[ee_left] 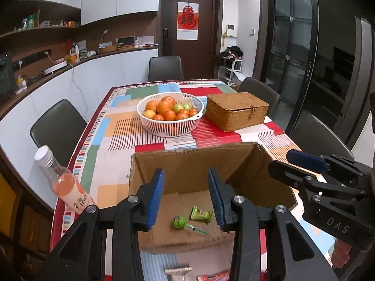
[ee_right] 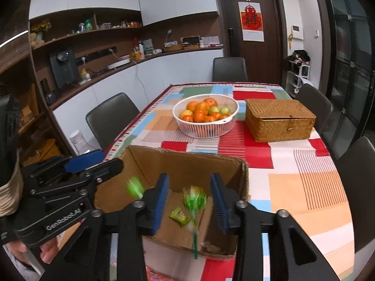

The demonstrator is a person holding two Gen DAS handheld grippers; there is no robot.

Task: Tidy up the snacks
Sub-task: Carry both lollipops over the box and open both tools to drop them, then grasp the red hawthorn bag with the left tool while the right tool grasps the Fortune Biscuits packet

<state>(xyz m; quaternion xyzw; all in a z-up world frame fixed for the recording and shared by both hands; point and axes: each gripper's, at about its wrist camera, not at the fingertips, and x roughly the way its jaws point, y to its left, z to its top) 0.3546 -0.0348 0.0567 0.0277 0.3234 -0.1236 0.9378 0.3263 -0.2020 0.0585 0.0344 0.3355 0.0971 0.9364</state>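
Dim indoor light, fisheye bending, motion-blurred lollipop (ee_right: pixel 194 201)

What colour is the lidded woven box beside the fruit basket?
The woven box is golden brown, like straw or wicker. It shows best in the right wrist view.

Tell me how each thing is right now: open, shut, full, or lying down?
Box: open on top, nearly empty.
Lollipop: lying on the box floor.
Candy: lying beside the lollipop, still wrapped.
Second lollipop: blurred, falling between the right gripper's pads.
Wicker basket: lid shut.
Fruit bowl: full.
Bottle: capped, tilted.
Left gripper: open.
Right gripper: open.
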